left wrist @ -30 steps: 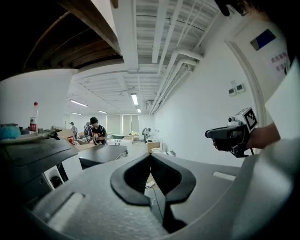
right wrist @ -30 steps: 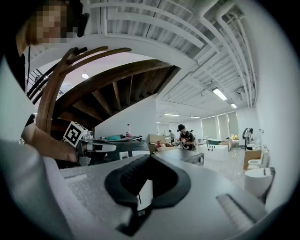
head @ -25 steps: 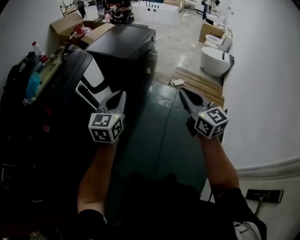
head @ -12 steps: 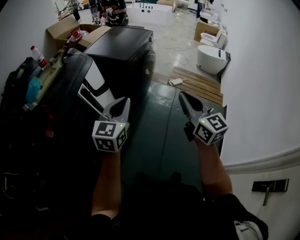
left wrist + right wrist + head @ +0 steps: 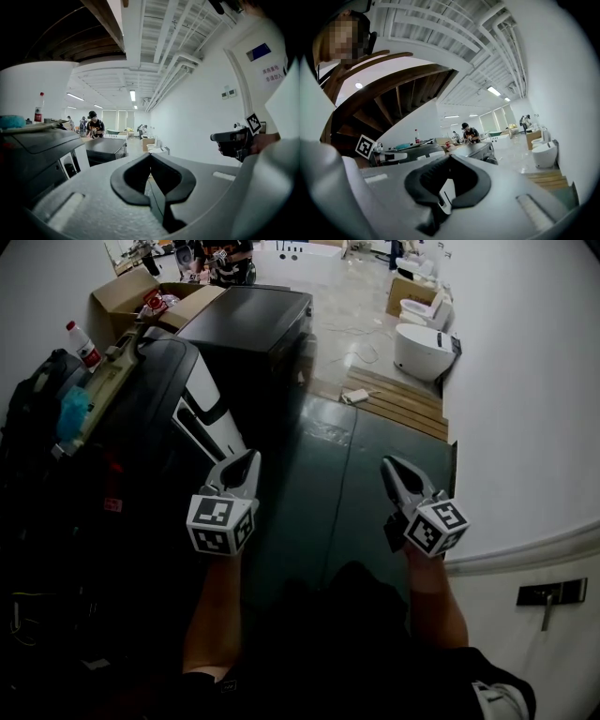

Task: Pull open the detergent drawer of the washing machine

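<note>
Washing machine (image 5: 150,376), cardboard box (image 5: 120,292) holding red-white item (image 5: 156,304)

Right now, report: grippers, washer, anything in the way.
Left hand-held gripper shut, empty. Right hand-held gripper shut, empty. Washer at left, untouched; drawer not made out. Nothing seen in the way.

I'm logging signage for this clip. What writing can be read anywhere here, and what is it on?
White paper wall notice: two lines of red characters, too blurred to read.
Red label on clear plastic bottle: too small to read.
White marker cubes: square patterns only, no words.
</note>
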